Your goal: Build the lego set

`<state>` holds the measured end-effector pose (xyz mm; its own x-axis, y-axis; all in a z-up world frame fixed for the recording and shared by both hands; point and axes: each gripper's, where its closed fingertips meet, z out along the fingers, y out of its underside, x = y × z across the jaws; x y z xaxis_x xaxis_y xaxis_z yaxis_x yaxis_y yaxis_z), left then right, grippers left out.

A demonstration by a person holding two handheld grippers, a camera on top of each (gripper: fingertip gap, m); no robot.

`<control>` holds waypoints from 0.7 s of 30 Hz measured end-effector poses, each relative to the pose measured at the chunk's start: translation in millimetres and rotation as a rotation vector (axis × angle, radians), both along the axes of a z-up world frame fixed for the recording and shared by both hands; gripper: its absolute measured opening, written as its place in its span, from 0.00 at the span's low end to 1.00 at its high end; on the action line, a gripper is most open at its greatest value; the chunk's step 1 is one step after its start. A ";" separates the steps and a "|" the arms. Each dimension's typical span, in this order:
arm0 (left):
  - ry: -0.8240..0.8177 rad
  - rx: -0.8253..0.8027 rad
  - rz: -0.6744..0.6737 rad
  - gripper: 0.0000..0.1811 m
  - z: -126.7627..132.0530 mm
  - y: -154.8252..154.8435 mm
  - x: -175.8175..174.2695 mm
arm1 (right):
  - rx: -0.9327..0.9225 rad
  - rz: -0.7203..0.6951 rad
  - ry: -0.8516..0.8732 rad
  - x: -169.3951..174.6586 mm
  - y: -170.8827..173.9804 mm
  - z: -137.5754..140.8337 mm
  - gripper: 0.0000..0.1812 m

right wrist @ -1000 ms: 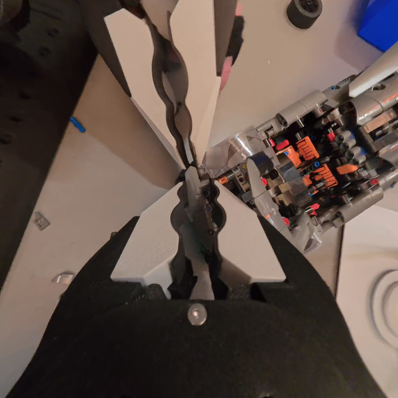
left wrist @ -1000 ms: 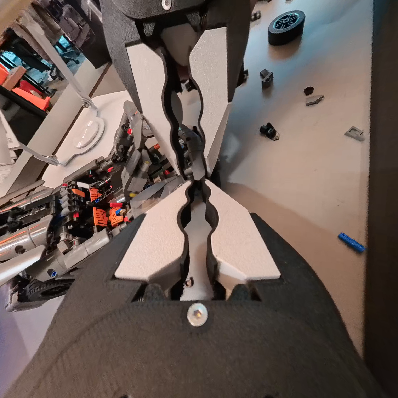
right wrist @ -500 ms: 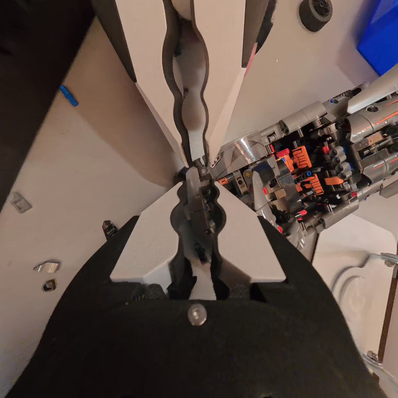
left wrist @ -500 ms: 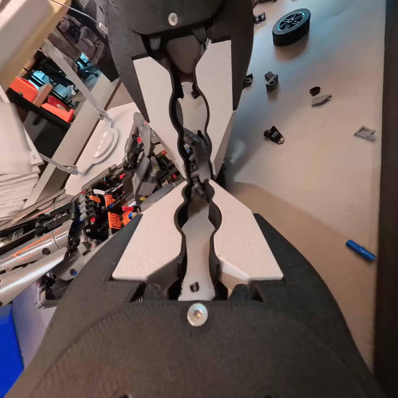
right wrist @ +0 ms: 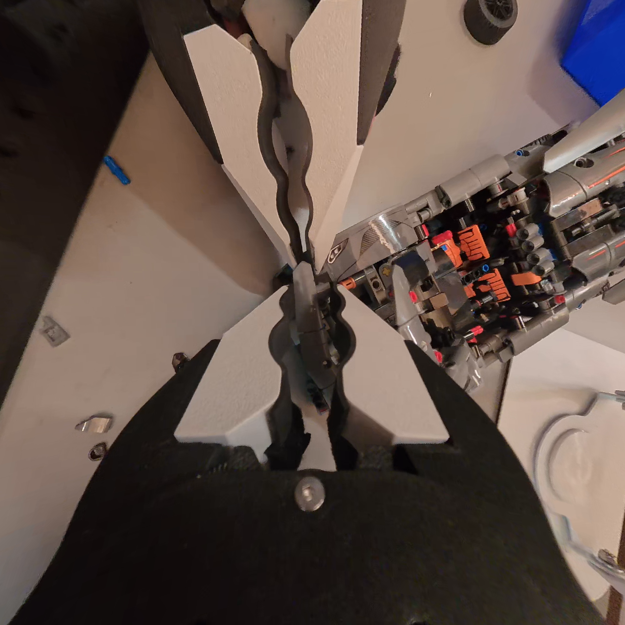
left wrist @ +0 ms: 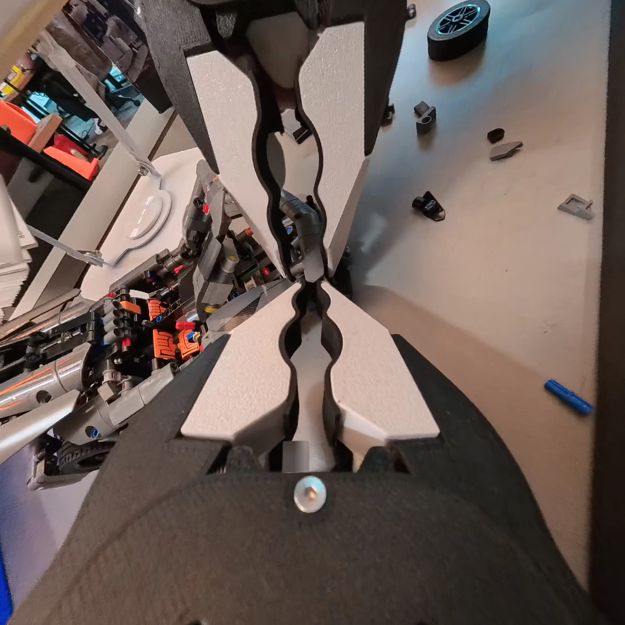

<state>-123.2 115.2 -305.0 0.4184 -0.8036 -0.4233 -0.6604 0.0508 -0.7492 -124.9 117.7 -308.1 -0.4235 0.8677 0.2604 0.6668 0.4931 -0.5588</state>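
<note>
The left claw point(left wrist: 309, 287) and the right claw point(right wrist: 311, 287) meet tip to tip over the pale worktop point(left wrist: 473, 270), beside the nose of the grey Lego car point(left wrist: 111, 341).

The right wrist view shows the right claw clenched on a dark grey Lego sub-assembly point(right wrist: 313, 338) that runs back between its fingers. The left claw comes in from the far side there, drawn nearly together at the tips, which touch the far end of that piece. Whether it actually grips the piece cannot be told. The car point(right wrist: 473, 270) lies to the right, with orange parts showing in its open middle.

The left wrist view shows the same piece point(left wrist: 304, 233) from the other end, inside the right claw. Only this view shows the loose parts on the right: a black wheel point(left wrist: 458, 28) far off, small black and grey pieces, and a blue pin point(left wrist: 568, 400) nearer. The right wrist view alone shows a blue bin point(right wrist: 595, 50) at the far right.
</note>
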 end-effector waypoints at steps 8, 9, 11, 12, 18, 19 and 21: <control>-0.025 -0.011 0.008 0.00 1.8 1.3 -1.2 | -0.143 -0.043 0.014 -0.7 0.3 5.2 0.09; -0.030 -0.013 0.007 0.00 2.2 1.2 -1.3 | -0.147 -0.045 0.014 -1.0 0.1 5.5 0.09; -0.033 -0.023 0.006 0.00 1.8 0.9 -1.4 | -0.125 -0.040 0.009 -1.3 -0.7 4.4 0.10; -0.026 -0.019 0.005 0.00 0.7 0.9 -1.2 | -0.101 -0.031 0.006 -1.2 -1.2 3.4 0.09; 0.001 -0.030 0.017 0.00 -4.8 2.5 -2.7 | 0.074 0.042 0.054 -5.1 -12.3 18.8 0.10; 0.063 -0.043 0.029 0.00 -14.2 3.5 -4.8 | 0.092 0.051 0.060 -6.4 -15.3 24.1 0.10; 0.048 -0.015 -0.002 0.00 -10.2 -0.2 0.0 | 0.171 0.089 -0.002 -1.5 -16.5 12.6 0.10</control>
